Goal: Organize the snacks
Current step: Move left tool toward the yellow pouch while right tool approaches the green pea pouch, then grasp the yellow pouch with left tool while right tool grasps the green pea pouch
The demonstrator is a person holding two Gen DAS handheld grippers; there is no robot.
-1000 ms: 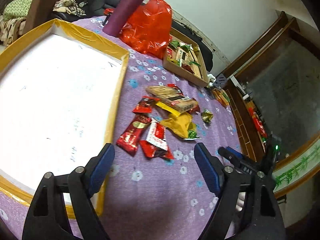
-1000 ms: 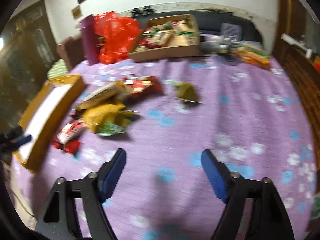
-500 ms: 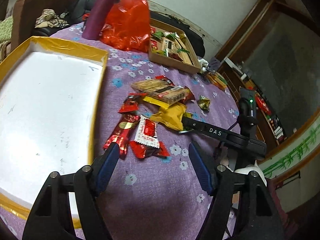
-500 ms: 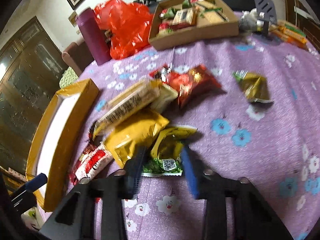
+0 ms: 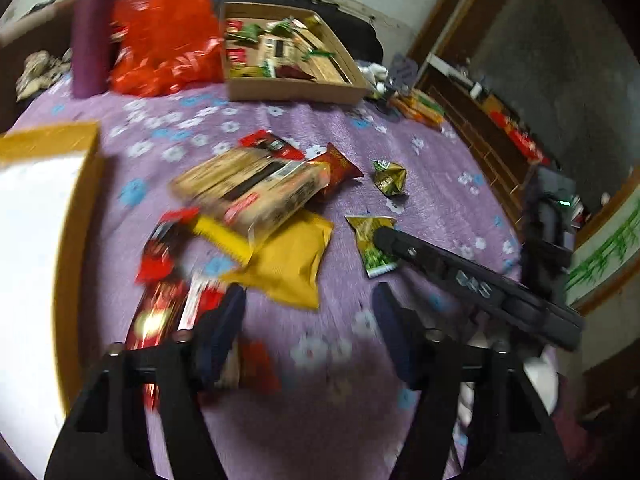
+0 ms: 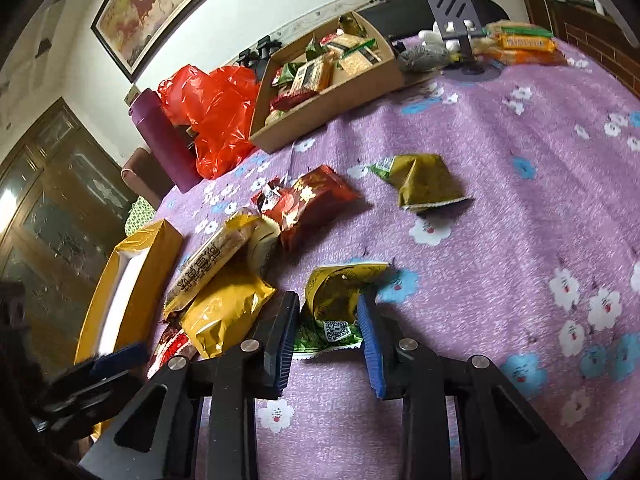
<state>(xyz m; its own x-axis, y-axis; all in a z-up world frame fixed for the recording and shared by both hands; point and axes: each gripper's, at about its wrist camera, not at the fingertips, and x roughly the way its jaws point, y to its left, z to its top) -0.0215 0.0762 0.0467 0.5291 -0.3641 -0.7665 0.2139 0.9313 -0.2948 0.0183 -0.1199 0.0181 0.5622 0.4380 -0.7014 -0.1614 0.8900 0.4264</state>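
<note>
Right tongs: my jaws are closing round the green-and-gold snack packet, which lies flat on the worktop between them. The right pad looks to touch the packet's edge; the left pad sits just beside it. I judge the grip not yet firm.

Left tongs: about half open and closing, with nothing between the jaws but purple cloth. The left pad overlaps the near end of the red wrappers; this view is blurred, so I cannot tell if it touches them.

Near pile: just left of my right tongs lie a yellow pouch, a long biscuit pack and a dark red bag, heaped together.

Apart: an olive-green packet lies alone, further off to the right.

Far side: a cardboard box already holds several snacks.

Left side: a shallow gold-edged tray shows only its white floor.

Progress: I judge the sorting at an early stage, most loose snacks still on the worktop.
</note>
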